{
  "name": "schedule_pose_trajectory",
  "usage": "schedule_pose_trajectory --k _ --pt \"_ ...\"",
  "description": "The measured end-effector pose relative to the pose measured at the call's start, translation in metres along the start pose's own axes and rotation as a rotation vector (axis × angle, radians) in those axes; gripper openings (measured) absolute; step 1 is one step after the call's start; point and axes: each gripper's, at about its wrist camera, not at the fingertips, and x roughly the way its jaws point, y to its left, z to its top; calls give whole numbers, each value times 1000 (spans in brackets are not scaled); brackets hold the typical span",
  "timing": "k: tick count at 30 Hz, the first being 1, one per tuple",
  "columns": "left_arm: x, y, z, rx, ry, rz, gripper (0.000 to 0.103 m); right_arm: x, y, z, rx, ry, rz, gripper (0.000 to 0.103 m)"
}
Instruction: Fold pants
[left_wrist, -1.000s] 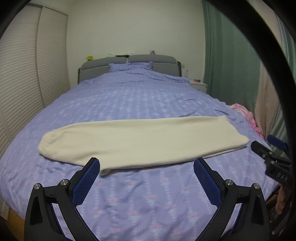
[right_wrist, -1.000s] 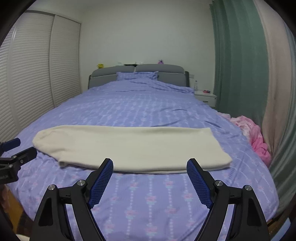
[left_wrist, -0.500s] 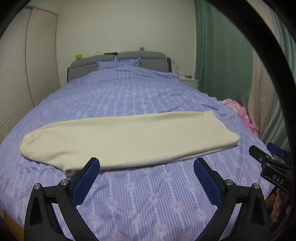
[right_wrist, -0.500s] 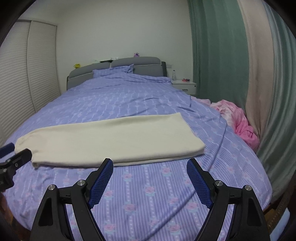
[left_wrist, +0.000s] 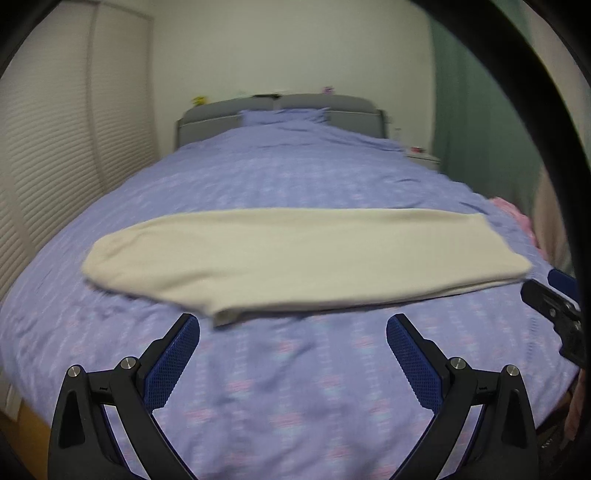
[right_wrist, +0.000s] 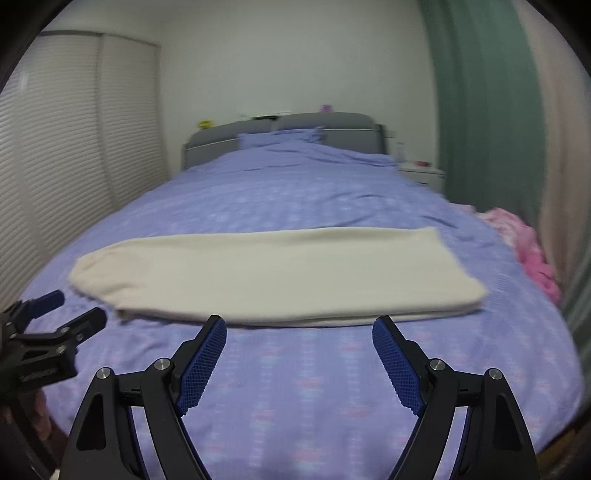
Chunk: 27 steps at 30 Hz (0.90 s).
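Left claw (left_wrist: 293, 325) and right claw (right_wrist: 299, 326): both spread wide, empty. Cream pants (right_wrist: 273, 273) lie flat across the bed (right_wrist: 295, 398), untouched.

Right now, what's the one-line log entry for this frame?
stage: approach | pants: cream, flat across bed, one long strip | left gripper: open, empty | right gripper: open, empty | contact: none

The long cream pants (left_wrist: 295, 254) look like soft, matt knit cloth. The lilac patterned bedspread (right_wrist: 295, 199) is smooth woven fabric. Matt black plastic gripper fingers (right_wrist: 199, 362) carry blue, rough-textured pads, fastened with shiny metal screws.
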Motion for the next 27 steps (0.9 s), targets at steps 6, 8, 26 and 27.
schedule_pose_trajectory --k 6,8,26,27 --pt "5 70 -13 -65 33 76 103 34 91 -3 -107 37 177 81" --pt "9 89 -16 -74 44 90 103 46 117 -4 -138 51 220 81" --pt "47 190 -41 -91 113 171 103 175 263 -31 -224 289 346 30" --pt "48 190 -40 -98 114 170 103 180 265 -32 -229 292 326 30"
